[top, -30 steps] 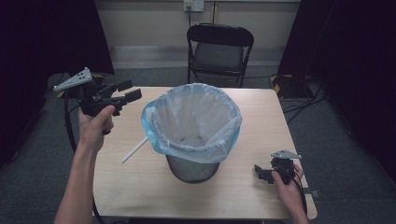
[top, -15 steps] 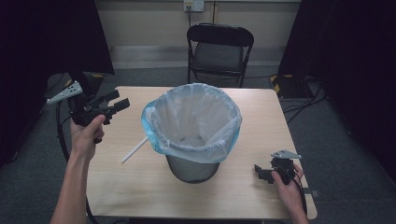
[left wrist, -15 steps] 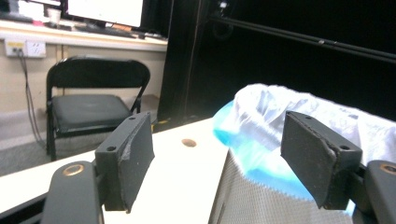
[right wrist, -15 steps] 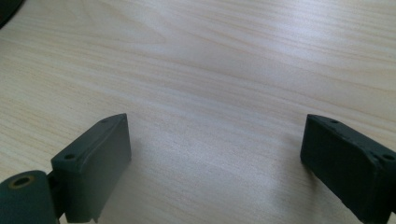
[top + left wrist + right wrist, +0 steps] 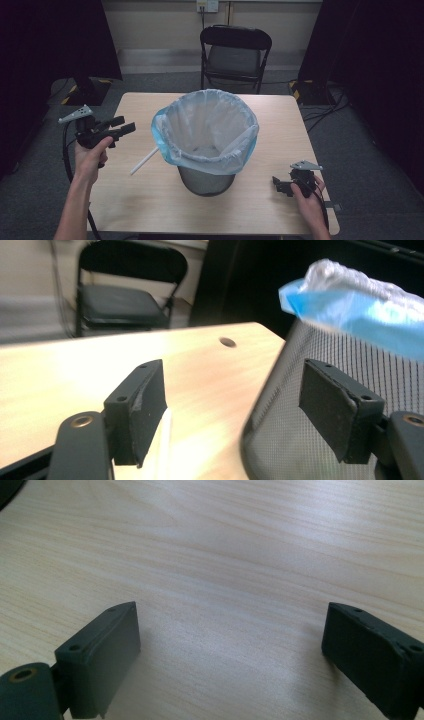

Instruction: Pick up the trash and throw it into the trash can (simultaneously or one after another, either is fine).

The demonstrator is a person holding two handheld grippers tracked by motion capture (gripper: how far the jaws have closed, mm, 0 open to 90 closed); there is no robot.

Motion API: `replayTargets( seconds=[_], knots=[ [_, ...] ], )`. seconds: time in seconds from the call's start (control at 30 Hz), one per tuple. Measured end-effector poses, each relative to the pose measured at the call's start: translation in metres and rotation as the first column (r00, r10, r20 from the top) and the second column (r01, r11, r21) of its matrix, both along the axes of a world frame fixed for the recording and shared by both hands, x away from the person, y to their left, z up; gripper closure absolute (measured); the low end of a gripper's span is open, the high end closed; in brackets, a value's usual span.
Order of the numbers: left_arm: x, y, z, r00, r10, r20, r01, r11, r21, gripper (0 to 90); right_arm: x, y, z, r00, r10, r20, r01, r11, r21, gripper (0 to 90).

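Observation:
A mesh waste bin (image 5: 206, 181) lined with a pale blue bag (image 5: 207, 131) stands in the middle of the wooden table (image 5: 280, 125). A white stick (image 5: 144, 160) lies on the table just left of the bin, and its end shows low between the jaws in the left gripper view (image 5: 162, 445). My left gripper (image 5: 123, 126) hovers at the table's left edge, open and holding nothing, pointing toward the bin (image 5: 320, 390). My right gripper (image 5: 276, 184) rests low over the front right of the table, open over bare wood (image 5: 225, 580).
A black folding chair (image 5: 235, 50) stands behind the table. Cables trail on the floor at both sides. A small hole (image 5: 227, 342) marks the tabletop beyond the left gripper.
My left gripper has dropped lower and come nearer to the front, toward the white stick. The right gripper has stayed put.

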State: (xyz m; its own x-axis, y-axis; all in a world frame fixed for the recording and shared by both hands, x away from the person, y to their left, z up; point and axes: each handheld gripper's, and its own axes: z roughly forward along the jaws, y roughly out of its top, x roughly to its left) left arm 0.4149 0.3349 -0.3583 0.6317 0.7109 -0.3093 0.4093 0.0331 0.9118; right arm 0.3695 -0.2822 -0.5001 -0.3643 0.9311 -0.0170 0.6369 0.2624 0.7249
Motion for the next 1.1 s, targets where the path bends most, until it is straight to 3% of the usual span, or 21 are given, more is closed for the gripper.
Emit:
replayTargets(
  seconds=[0.17, 0.2, 0.23, 0.3, 0.33, 0.37, 0.4, 0.43, 0.47, 0.5, 0.53, 0.6, 0.7, 0.73, 0.77, 0.83, 0.97, 1.0, 1.03, 1.1],
  knots=[
    [-0.002, 0.003, -0.015, 0.9993, 0.006, -0.036, -0.005, 0.9996, 0.028, 27.8, 0.000, 0.000, 0.000, 1.0000, 0.000, 0.000, 0.000, 1.000, 0.000, 7.7],
    [-0.002, 0.004, -0.019, 0.9986, 0.006, -0.053, -0.003, 0.9988, 0.049, 27.8, 0.000, 0.000, 0.000, 1.0000, 0.000, 0.000, 0.000, 1.000, 0.000, 7.7],
    [-0.003, 0.005, -0.027, 0.9968, 0.022, -0.077, -0.014, 0.9948, 0.100, 28.2, 0.000, 0.000, 0.000, 1.0000, 0.000, 0.000, 0.000, 1.000, 0.000, 7.7],
    [-0.004, 0.006, -0.030, 0.9957, 0.035, -0.086, -0.025, 0.9925, 0.120, 28.2, 0.000, 0.000, 0.000, 1.0000, 0.000, 0.000, 0.000, 1.000, 0.000, 7.7],
    [-0.005, 0.006, -0.034, 0.9938, 0.062, -0.093, -0.048, 0.9880, 0.147, 28.2, 0.000, 0.000, 0.000, 1.0000, 0.000, 0.000, 0.000, 1.000, 0.000, 7.7],
    [-0.007, 0.009, -0.046, 0.9886, 0.115, -0.097, -0.094, 0.9749, 0.202, 28.2, 0.000, 0.000, 0.000, 1.0000, 0.000, 0.000, 0.000, 1.000, 0.000, 7.7],
    [-0.007, 0.009, -0.046, 0.9886, 0.115, -0.097, -0.094, 0.9749, 0.202, 28.2, 0.000, 0.000, 0.000, 1.0000, 0.000, 0.000, 0.000, 1.000, 0.000, 7.7],
    [-0.005, 0.011, -0.057, 0.9837, 0.109, -0.143, -0.078, 0.9747, 0.210, 28.3, 0.000, 0.000, 0.000, 1.0000, 0.000, 0.000, 0.000, 1.000, 0.000, 7.7],
    [-0.006, 0.011, -0.062, 0.9805, 0.126, -0.151, -0.088, 0.9665, 0.241, 28.6, 0.000, 0.000, 0.000, 1.0000, 0.000, 0.000, 0.000, 1.000, 0.000, 7.7],
    [-0.006, 0.011, -0.062, 0.9805, 0.126, -0.151, -0.088, 0.9665, 0.241, 28.9, 0.000, 0.000, 0.000, 1.0000, 0.000, 0.000, 0.000, 1.000, 0.000, 7.7],
    [-0.006, 0.011, -0.066, 0.9775, 0.137, -0.161, -0.090, 0.9599, 0.265, 28.9, 0.000, 0.000, 0.000, 1.0000, 0.000, 0.000, 0.000, 1.000, 0.000, 7.7],
    [-0.005, 0.012, -0.075, 0.9737, 0.132, -0.186, -0.073, 0.9524, 0.296, 29.6, 0.000, 0.000, 0.000, 1.0000, 0.000, 0.000, 0.000, 1.000, 0.000, 7.7],
    [-0.003, 0.010, -0.081, 0.9706, 0.128, -0.204, -0.059, 0.9478, 0.313, 31.2, 0.000, 0.000, 0.000, 1.0000, 0.000, 0.000, 0.000, 1.000, 0.000, 7.7],
    [-0.003, 0.006, -0.084, 0.9726, 0.139, -0.187, -0.064, 0.9312, 0.359, 32.9, 0.000, 0.000, 0.000, 1.0000, 0.000, 0.000, 0.000, 1.000, 0.000, 7.7],
    [-0.003, 0.006, -0.084, 0.9726, 0.139, -0.187, -0.064, 0.9312, 0.359, 33.0, 0.000, 0.000, 0.000, 1.0000, 0.000, 0.000, 0.000, 1.000, 0.000, 7.7],
    [-0.002, 0.001, -0.089, 0.9706, 0.131, -0.202, -0.040, 0.9145, 0.403, 33.0, 0.000, 0.000, 0.000, 1.0000, 0.000, 0.000, 0.000, 1.000, 0.000, 7.7],
    [-0.003, -0.001, -0.094, 0.9687, 0.129, -0.212, -0.028, 0.9064, 0.422, 33.5, 0.000, 0.000, 0.000, 1.0000, 0.000, 0.001, 0.000, 1.000, 0.000, 7.7],
    [-0.003, -0.002, -0.097, 0.9663, 0.130, -0.222, -0.021, 0.8991, 0.437, 33.5, 0.000, 0.000, 0.000, 1.0000, 0.000, 0.001, 0.000, 1.000, 0.000, 7.7],
    [-0.002, -0.004, -0.103, 0.9630, 0.130, -0.236, -0.005, 0.8848, 0.466, 34.3, 0.000, 0.000, 0.000, 1.0000, 0.000, 0.000, 0.000, 1.000, 0.000, 7.7],
    [-0.001, -0.005, -0.105, 0.9608, 0.130, -0.245, -0.002, 0.8869, 0.462, 35.3, 0.000, 0.000, 0.000, 1.0000, 0.000, 0.000, 0.000, 1.000, 0.000, 7.7]
  ],
)
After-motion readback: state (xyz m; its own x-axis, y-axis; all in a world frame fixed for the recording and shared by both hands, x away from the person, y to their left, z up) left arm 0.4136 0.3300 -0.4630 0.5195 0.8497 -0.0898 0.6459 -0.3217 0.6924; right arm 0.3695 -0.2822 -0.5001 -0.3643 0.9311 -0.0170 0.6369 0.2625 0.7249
